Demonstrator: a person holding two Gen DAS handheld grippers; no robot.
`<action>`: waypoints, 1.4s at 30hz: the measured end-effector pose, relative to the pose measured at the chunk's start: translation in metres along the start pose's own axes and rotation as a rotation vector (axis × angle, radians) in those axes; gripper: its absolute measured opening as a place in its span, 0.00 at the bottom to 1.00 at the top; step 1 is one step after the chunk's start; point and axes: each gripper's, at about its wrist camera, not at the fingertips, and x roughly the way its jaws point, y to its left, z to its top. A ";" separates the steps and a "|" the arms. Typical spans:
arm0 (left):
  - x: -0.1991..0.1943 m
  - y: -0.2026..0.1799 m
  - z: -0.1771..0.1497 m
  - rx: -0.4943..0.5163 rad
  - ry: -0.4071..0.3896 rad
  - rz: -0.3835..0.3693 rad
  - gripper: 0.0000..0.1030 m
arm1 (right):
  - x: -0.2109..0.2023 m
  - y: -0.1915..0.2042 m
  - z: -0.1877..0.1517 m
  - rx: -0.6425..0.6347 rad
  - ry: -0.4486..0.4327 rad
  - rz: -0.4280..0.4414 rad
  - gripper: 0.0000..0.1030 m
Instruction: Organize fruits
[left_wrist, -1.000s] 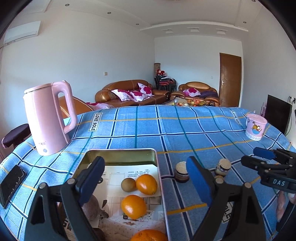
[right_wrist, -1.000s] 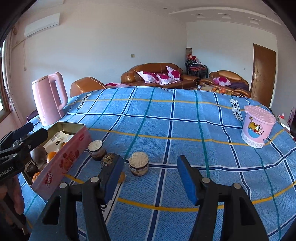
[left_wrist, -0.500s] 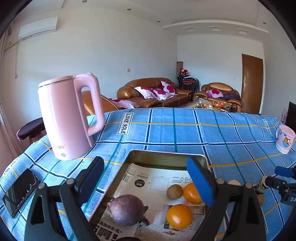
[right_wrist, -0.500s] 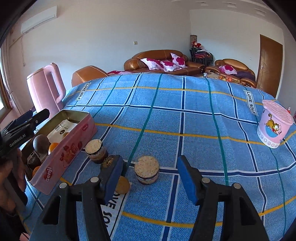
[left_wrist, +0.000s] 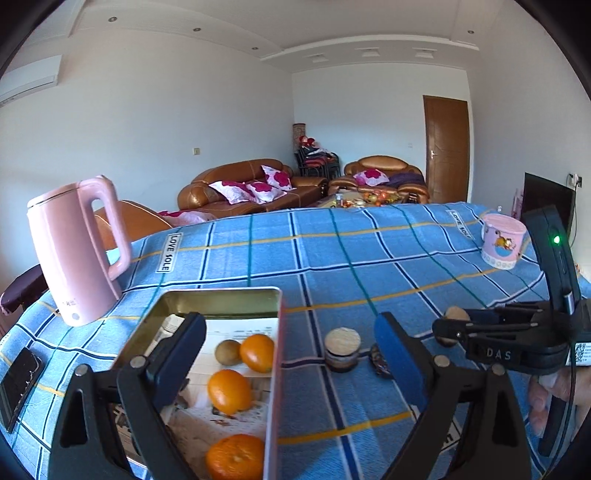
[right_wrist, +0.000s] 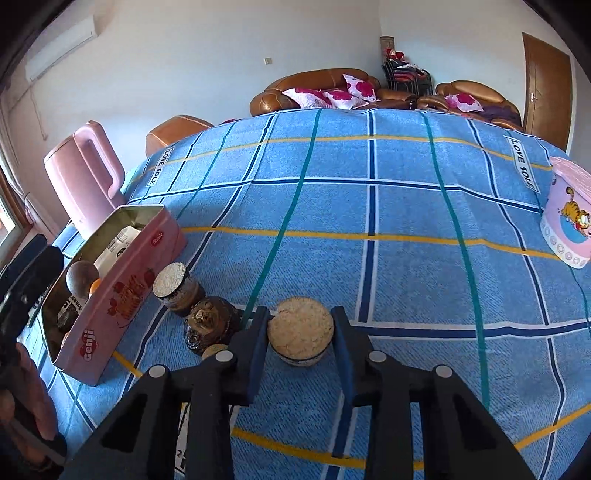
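Right tool (right_wrist: 300, 332) newly clenched around cork-topped jar (right_wrist: 300, 330), base hidden; left tool (left_wrist: 290, 354) released.

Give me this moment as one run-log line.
right hand-held gripper: shut on cork-topped jar | left hand-held gripper: open, empty, over pink tin | oranges in tin

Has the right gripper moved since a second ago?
Yes. The right gripper advanced and lowered toward the round cork-topped jar on the blue plaid tablecloth, and its jaws, earlier wide apart, now sit against the jar's sides.
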 end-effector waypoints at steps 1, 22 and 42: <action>0.002 -0.005 -0.001 0.002 0.015 -0.018 0.92 | -0.005 -0.001 -0.001 -0.005 -0.013 -0.021 0.34; 0.045 -0.090 -0.014 0.155 0.275 -0.188 0.39 | -0.022 -0.031 -0.006 0.071 -0.050 -0.060 0.34; 0.042 -0.084 -0.011 0.122 0.249 -0.196 0.26 | -0.028 -0.029 -0.007 0.056 -0.079 -0.049 0.34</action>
